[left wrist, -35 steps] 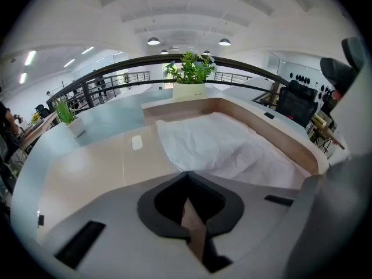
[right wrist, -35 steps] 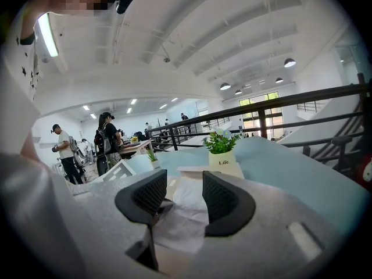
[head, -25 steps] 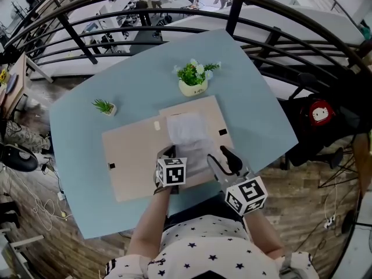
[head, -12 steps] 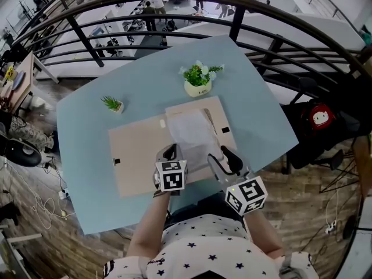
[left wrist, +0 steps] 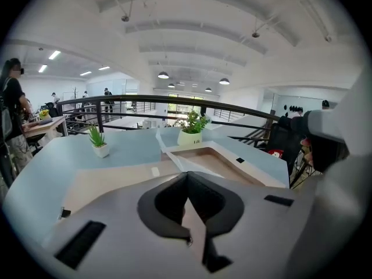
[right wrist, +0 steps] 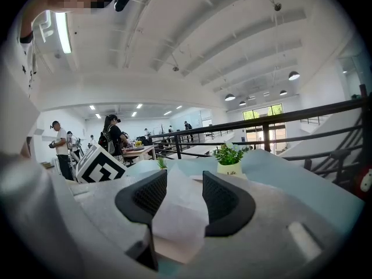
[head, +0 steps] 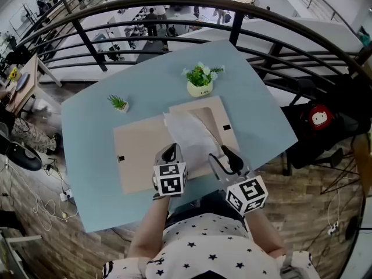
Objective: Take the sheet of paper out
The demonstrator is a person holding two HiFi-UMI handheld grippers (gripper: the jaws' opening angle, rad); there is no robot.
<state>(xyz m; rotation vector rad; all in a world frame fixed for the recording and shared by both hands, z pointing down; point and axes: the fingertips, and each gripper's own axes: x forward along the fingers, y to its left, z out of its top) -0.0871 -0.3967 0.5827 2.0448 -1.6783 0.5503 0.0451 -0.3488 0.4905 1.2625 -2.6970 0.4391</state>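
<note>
A shallow beige frame lies on the light blue surface in the middle of the head view, with a flat beige board touching its left side. The sheet of paper is only partly in the frame's recess: its far end rests at the recess's upper left corner, while its near end is lifted clear toward the lower centre. At the top centre a white pot holds a leafy plant with pale flowers. To the upper left, a small pot holds a spiky green plant.

The sheet's long axis runs from the lower centre up toward the flowering plant, leaning slightly left, and the sheet slopes down away from the person.

The left gripper has its fingers pressed together on the sheet's near edge. The right gripper sits just right of the sheet. Its fingers stand apart, and the white sheet shows in the gap without being pinched.

A second ago the sheet lay flat and covered the recess. Its near end has now risen with the left gripper, and it has slid left, baring the brown recess floor on the right. The right gripper has barely shifted.
</note>
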